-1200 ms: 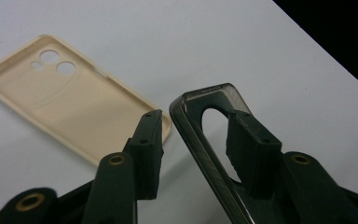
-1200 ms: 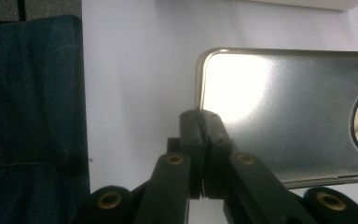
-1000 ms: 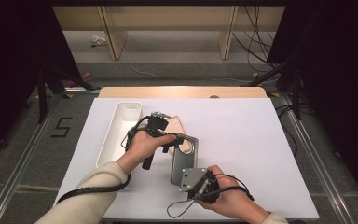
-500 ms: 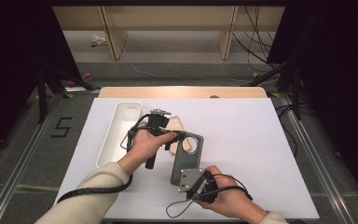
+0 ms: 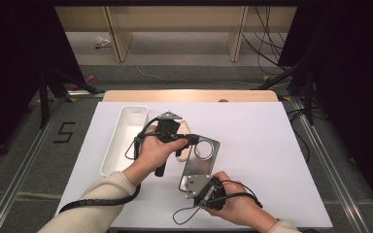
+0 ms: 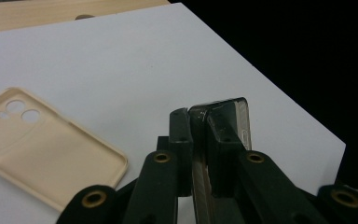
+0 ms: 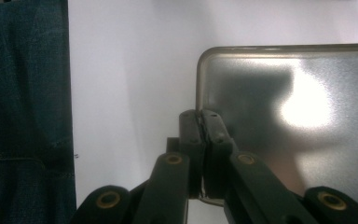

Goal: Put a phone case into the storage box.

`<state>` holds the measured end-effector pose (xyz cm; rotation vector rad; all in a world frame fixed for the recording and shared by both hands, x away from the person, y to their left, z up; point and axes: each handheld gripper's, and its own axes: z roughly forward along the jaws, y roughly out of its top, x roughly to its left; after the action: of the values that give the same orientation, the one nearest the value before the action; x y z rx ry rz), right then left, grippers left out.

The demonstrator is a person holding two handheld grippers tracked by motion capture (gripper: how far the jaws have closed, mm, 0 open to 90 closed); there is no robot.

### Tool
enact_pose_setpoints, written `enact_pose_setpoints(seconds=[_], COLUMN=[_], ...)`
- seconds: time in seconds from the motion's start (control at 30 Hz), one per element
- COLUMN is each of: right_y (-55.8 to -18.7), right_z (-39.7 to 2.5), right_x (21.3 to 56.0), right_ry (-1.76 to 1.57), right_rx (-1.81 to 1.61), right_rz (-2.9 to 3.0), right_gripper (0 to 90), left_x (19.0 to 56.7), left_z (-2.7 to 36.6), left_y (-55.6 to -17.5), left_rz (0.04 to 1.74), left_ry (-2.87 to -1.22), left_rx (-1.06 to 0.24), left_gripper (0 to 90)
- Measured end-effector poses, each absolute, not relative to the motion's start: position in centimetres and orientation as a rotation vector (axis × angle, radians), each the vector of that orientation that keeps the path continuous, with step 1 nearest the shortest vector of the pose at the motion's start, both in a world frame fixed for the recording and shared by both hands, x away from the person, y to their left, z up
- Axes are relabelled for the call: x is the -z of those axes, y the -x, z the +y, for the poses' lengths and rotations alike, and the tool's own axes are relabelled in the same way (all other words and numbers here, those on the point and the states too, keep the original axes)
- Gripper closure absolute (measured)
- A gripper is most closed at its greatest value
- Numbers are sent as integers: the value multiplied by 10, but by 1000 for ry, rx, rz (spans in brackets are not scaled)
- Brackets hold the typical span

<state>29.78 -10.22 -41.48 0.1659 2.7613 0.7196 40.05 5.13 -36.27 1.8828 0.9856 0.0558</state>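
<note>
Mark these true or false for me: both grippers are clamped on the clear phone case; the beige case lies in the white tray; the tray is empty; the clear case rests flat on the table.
1. Both the left gripper and the right gripper are shut on the clear phone case. True.
2. The beige case lies in the white tray. False: it lies on the white table top, beside the tray.
3. The tray is empty. True.
4. The clear case rests flat on the table. False: it is held tilted between the grippers.

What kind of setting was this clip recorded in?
Probably a lab or data-collection workstation: a white-topped table with metal rails on the floor beside it, loose cables on the floor behind, dark screens at both sides, and a "5" marked on the floor.
</note>
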Motion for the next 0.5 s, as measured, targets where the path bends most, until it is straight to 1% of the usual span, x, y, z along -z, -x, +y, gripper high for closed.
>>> enact_pose_setpoints(seconds=[0.07, 0.13, 0.17, 0.2, 0.27, 0.4, 0.5], right_y=[-299, -300, -302, -302, -304, -309, -311], right_z=[-103, -104, -106, -106, -108, -114, -117], right_x=[415, 416, 416, 416, 415, 416, 416], right_ry=[-173, -191, -207, -207, -243, -301, -360], right_rx=[-739, -735, -760, -760, -804, -859, -899], right_rz=[2759, 2738, 2707, 2707, 2674, 2634, 2613], right_gripper=[868, 807, 718, 718, 597, 429, 351], left_x=[359, 356, 356, 355, 354, 355, 355], left_z=[50, 50, 50, 50, 52, 57, 61], left_y=[-398, -396, -396, -396, -396, -395, -395], left_rz=[962, 930, 920, 913, 892, 866, 851], left_ry=[-1882, -1904, -1909, -1908, -1913, -1899, -1890], left_rx=[-68, -116, -136, -151, -208, -267, -303], left_gripper=[818, 819, 819, 819, 819, 818, 818])
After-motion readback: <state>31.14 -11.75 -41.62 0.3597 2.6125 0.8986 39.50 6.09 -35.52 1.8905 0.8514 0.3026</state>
